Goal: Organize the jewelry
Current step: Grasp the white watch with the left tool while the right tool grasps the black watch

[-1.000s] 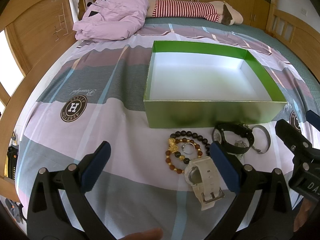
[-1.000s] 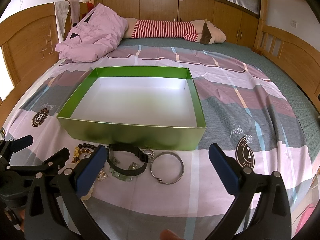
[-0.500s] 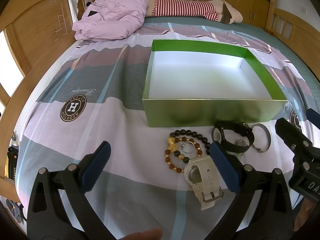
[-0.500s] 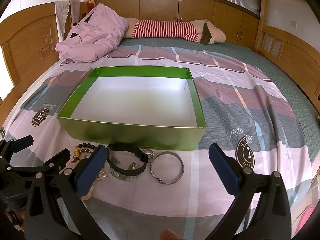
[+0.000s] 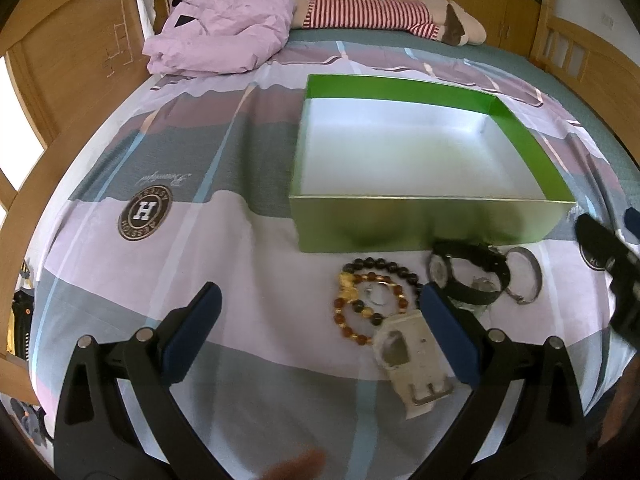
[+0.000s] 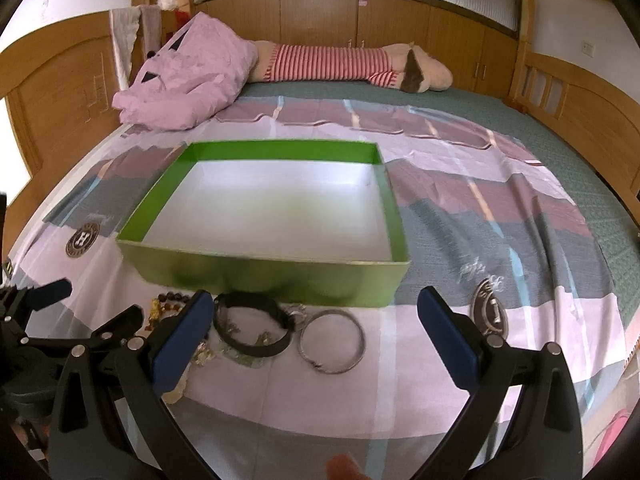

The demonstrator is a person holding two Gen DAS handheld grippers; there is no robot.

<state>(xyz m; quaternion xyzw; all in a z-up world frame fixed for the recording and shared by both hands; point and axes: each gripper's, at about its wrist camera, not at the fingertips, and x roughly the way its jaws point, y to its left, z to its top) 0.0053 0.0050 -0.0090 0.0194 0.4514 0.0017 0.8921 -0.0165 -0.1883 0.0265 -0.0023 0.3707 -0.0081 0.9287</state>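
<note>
A green box with a white floor lies empty on the bed. In front of it sit a brown-and-gold bead bracelet, a dark bead bracelet, a white watch, a black watch and a silver bangle. My left gripper hangs open just short of the beads. My right gripper is open too, low over the black watch and the bangle. Neither holds anything.
A crumpled pink quilt and a striped plush toy lie at the far end of the bed. Wooden bed rails run along both sides. The right gripper's tip shows in the left wrist view.
Both grippers have edged slightly forward and the views are a little blurred. The jewelry and the box have not moved.
</note>
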